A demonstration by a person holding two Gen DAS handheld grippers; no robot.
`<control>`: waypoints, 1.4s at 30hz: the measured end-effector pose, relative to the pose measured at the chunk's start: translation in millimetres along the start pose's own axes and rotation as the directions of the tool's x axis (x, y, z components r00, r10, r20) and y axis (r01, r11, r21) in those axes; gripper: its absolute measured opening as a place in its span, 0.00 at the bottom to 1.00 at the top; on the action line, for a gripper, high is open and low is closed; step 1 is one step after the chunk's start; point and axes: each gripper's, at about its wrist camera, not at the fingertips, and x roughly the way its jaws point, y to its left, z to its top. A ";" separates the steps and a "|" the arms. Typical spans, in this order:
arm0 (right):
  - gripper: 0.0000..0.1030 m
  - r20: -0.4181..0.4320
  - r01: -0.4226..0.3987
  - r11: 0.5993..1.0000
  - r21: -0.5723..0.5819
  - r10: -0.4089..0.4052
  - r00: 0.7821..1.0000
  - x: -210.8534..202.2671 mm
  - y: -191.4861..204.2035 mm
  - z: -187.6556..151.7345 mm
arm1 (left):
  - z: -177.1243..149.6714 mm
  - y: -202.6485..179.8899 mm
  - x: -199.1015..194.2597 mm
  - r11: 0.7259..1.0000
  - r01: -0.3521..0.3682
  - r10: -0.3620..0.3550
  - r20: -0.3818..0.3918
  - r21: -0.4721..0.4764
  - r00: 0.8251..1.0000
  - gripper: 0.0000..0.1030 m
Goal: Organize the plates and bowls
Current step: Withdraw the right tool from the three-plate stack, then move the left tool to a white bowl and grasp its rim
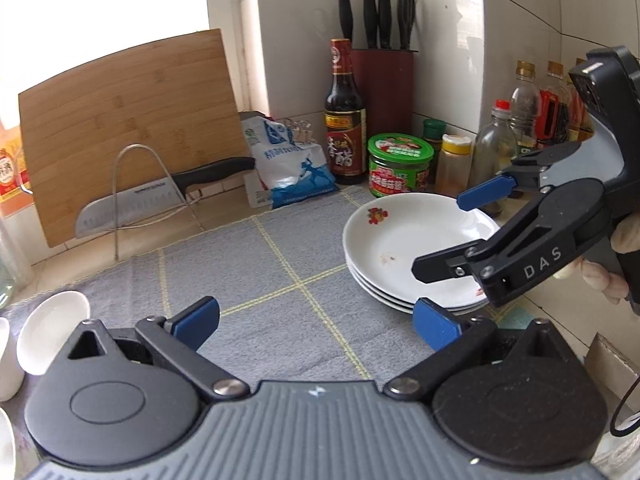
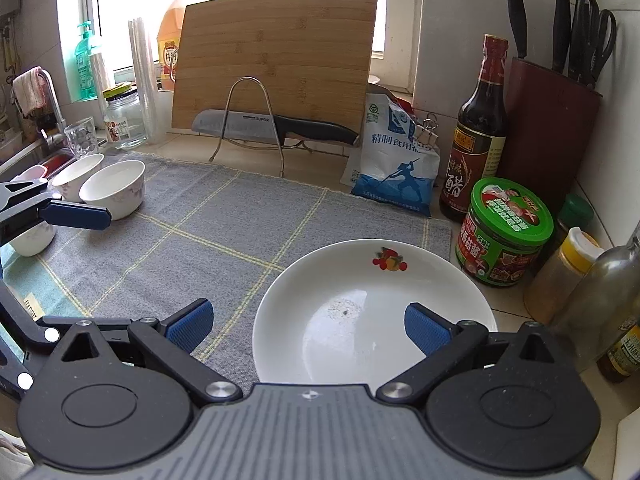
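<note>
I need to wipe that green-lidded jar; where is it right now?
In the right wrist view the jar stands on the counter at right, just off the mat's corner, between the plates and the dark vinegar bottle.

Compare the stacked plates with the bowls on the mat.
The plates are wide and shallow; the bowls are narrower and deep. The plates sit stacked at the mat's right end under the right gripper; the bowls stand side by side at its left end. Both are white with small printed decoration.

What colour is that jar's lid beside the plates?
Green lid; the right wrist view shows it best.
</note>
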 end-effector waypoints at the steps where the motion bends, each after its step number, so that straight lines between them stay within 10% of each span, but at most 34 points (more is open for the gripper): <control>1: 1.00 0.003 0.001 1.000 -0.011 -0.001 1.000 -0.5 5.7 -0.3 | -2.1 3.9 -4.3 1.000 -0.018 0.018 0.013 0.000 1.000 0.99; 15: 1.00 -0.051 -0.019 0.993 -0.117 0.013 0.999 30.7 133.8 12.4 | -53.4 104.0 -42.9 0.990 -0.139 0.138 -0.019 -0.019 0.990 0.99; 31: 1.00 -0.045 -0.258 0.944 -0.206 0.255 0.966 93.8 279.6 39.3 | -92.9 243.8 -80.6 0.969 -0.243 0.236 -0.136 -0.037 0.962 0.99; 42: 0.99 -0.058 -0.359 0.887 -0.291 0.358 0.932 122.2 339.1 52.7 | -117.0 309.9 -65.5 0.961 -0.168 0.108 -0.257 -0.222 0.960 0.87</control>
